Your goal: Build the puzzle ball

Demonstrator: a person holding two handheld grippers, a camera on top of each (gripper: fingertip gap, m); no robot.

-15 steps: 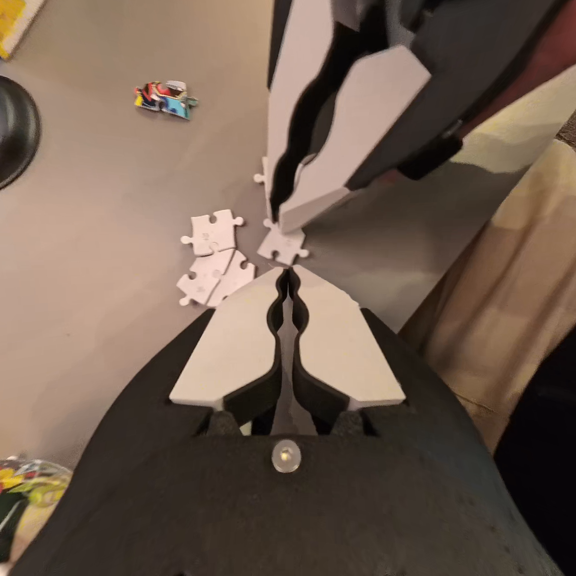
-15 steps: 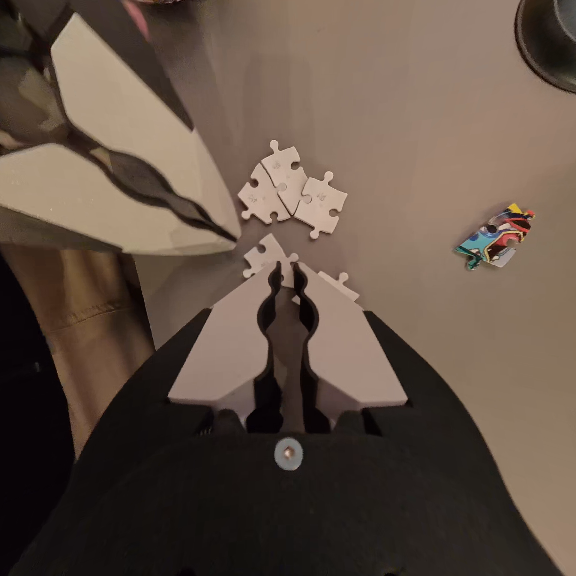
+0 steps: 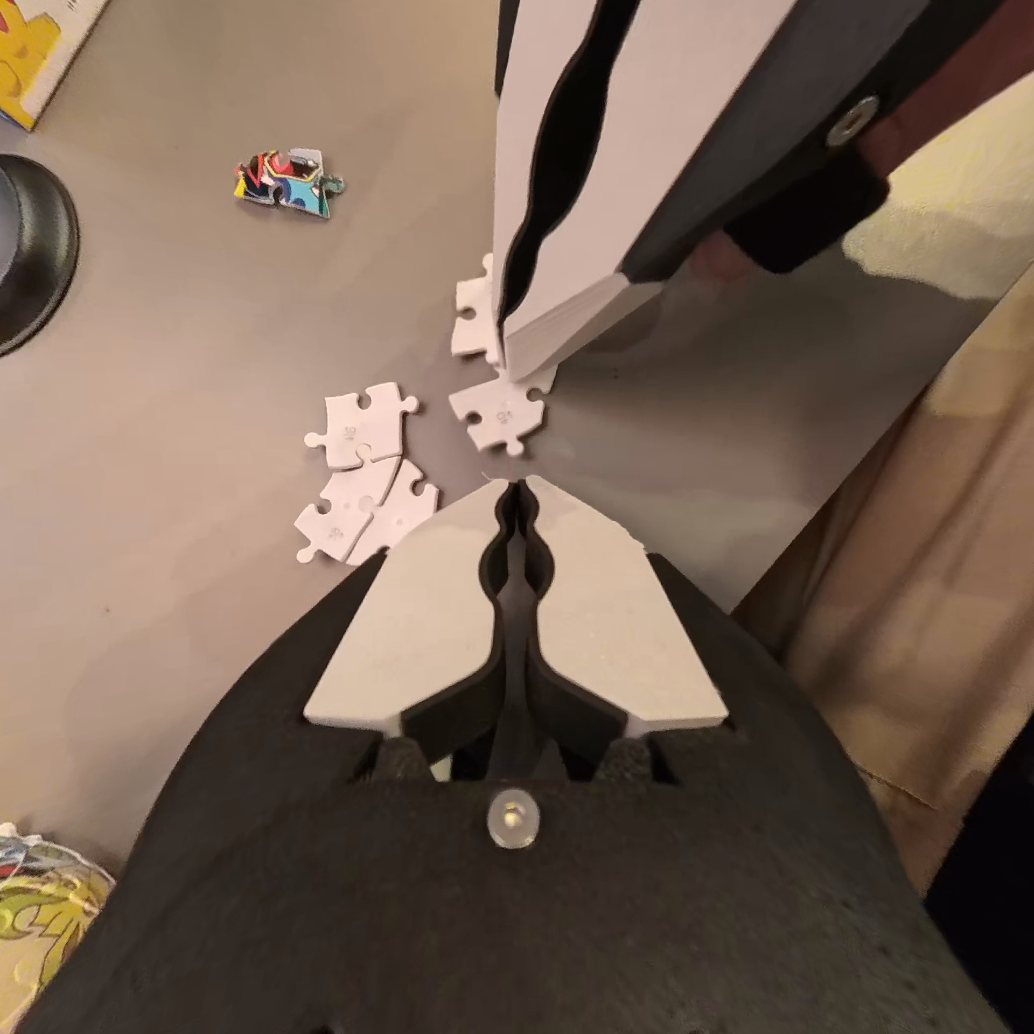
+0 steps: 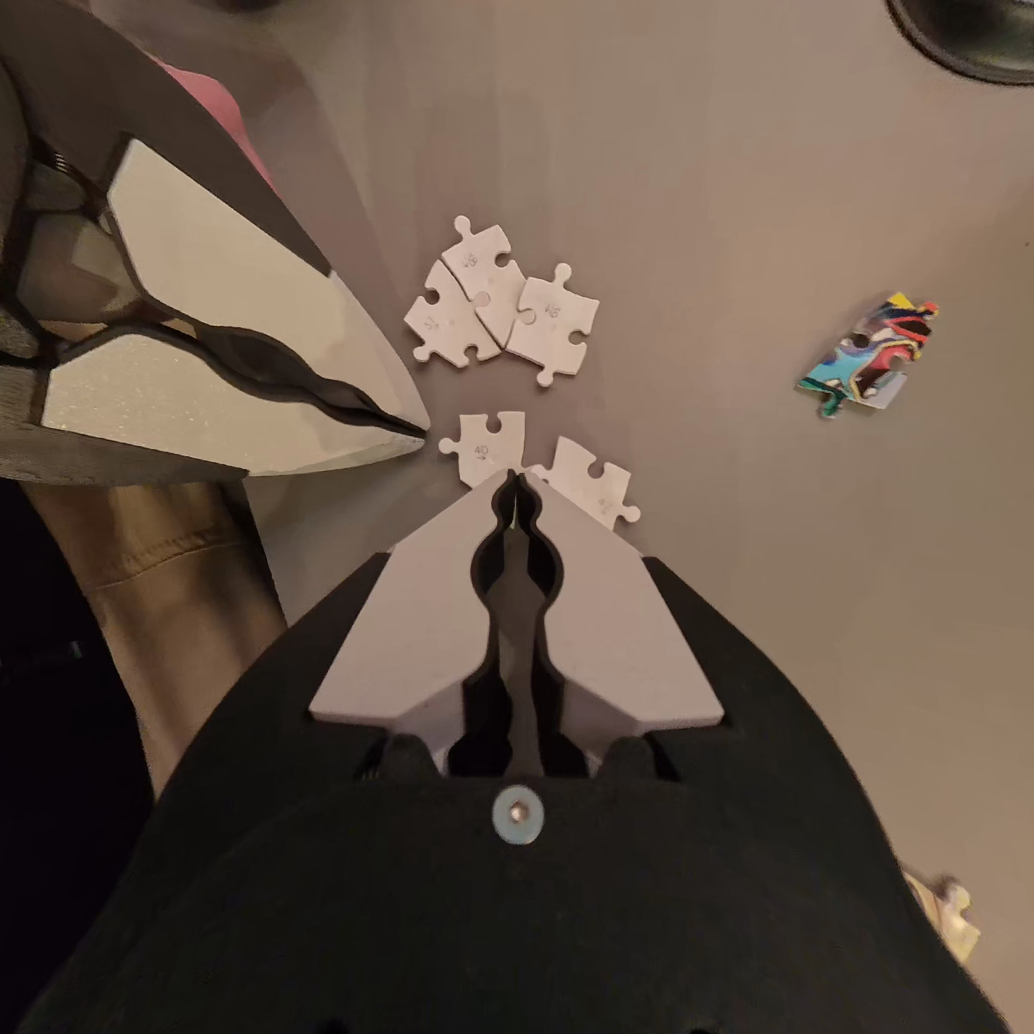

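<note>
Several white face-down puzzle pieces lie on the grey table (image 3: 168, 559). Three joined pieces (image 3: 363, 475) (image 4: 498, 305) lie together. One loose piece (image 3: 501, 417) (image 4: 487, 447) lies between the two grippers. Another loose piece (image 3: 473, 313) (image 4: 593, 487) is partly hidden by my right gripper. My left gripper (image 3: 517, 484) (image 4: 422, 433) is shut and empty, its tips just short of the loose piece. My right gripper (image 4: 515, 481) (image 3: 503, 333) is shut, tips down at the gap between the two loose pieces. A colourful face-up piece (image 3: 288, 182) (image 4: 870, 358) lies apart.
A black round object (image 3: 33, 252) (image 4: 962, 39) sits at the table's far side. A yellow box (image 3: 28, 50) lies in the corner. A clear bag of coloured pieces (image 3: 39, 906) lies near my left gripper. The table edge and a person's beige trousers (image 3: 895, 559) are close. The grippers are tip to tip, or close to it. It is some 11 cm from my right tips to the colourful face-up piece (image 3: 288, 182). It is also in sight in the right wrist view (image 4: 861, 356).
My right gripper's fingers have closed from a small gap and drawn back a little. The loose piece between the grippers has turned slightly. My left gripper has barely moved.
</note>
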